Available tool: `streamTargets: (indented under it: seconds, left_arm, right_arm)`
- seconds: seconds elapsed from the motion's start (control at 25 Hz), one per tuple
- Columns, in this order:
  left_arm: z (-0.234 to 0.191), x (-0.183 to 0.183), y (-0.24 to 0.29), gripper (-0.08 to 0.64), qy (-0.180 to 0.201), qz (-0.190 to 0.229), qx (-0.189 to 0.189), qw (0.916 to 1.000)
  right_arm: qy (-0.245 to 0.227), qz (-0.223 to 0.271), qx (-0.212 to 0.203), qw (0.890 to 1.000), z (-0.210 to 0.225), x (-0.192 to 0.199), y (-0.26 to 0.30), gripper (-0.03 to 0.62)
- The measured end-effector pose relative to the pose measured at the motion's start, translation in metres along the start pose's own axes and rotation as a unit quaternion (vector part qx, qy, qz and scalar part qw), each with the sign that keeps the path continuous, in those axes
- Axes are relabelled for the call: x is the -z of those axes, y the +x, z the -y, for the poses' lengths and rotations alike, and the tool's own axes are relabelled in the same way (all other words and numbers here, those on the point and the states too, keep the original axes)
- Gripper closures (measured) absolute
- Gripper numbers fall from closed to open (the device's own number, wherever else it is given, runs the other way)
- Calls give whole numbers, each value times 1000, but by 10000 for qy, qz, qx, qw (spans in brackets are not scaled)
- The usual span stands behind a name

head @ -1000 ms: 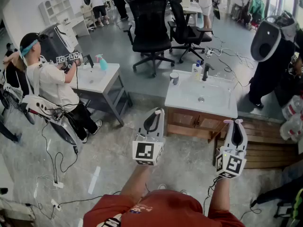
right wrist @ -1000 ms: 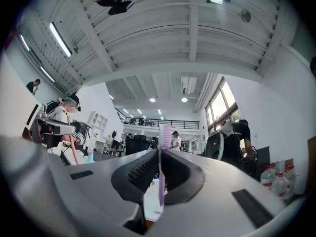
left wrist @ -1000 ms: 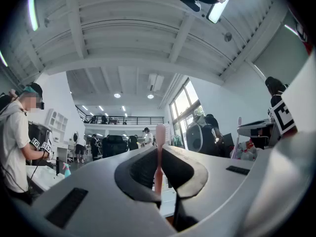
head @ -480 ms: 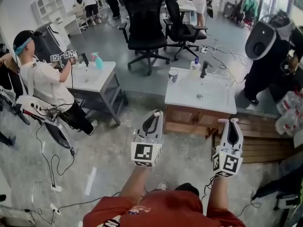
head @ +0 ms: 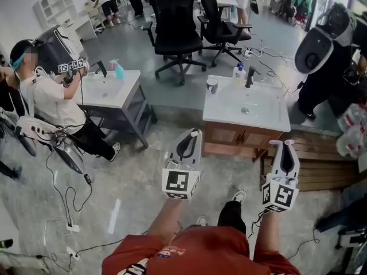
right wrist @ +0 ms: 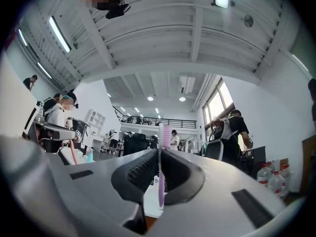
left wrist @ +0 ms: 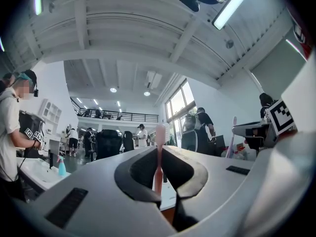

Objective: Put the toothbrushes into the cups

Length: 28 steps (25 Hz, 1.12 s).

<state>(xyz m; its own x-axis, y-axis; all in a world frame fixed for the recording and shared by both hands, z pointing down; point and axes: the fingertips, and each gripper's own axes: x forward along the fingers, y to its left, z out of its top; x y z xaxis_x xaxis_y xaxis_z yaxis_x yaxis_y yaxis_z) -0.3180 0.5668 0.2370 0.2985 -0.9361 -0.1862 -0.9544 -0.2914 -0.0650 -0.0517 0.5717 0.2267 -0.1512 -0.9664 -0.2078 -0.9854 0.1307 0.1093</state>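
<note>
In the head view my left gripper (head: 192, 134) and right gripper (head: 288, 144) are held side by side in the air, short of the white sink counter (head: 268, 121). In the left gripper view, my left gripper (left wrist: 159, 157) is shut on a pink toothbrush (left wrist: 160, 133) that stands upright between the jaws. My right gripper (right wrist: 161, 174) is shut on a purple toothbrush (right wrist: 162, 132), also upright. A single grey cup (head: 213, 85) stands on the counter's far left corner, well ahead of both grippers.
A soap bottle (head: 239, 70) and a black tap (head: 250, 76) stand at the back of the counter. A wooden platform (head: 324, 173) lies right of the cabinet. At the left, a seated person works at a second sink stand (head: 114, 93). Office chairs (head: 175, 27) stand behind; cables cross the floor.
The sink counter has come a little nearer and lower in the view, and the person's foot now shows below the grippers. Both grippers stay shut on their toothbrushes.
</note>
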Motion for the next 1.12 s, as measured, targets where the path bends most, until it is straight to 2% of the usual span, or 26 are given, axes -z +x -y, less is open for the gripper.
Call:
streamTargets:
  seconds: [0.28,0.6,1.12]
  left_arm:
    - [-3,8,24,523,70,-44,24,10000]
    - [12,23,76,523,127,-144,123,9997]
    - [51,51,215,523,202,-222,144,9994]
  right_arm:
    - [72,-11,6,10000,4,16,22,561]
    - [260,-130,86,9995,35,45,59,561]
    - [501,-170,160,9985,129,99,167,561]
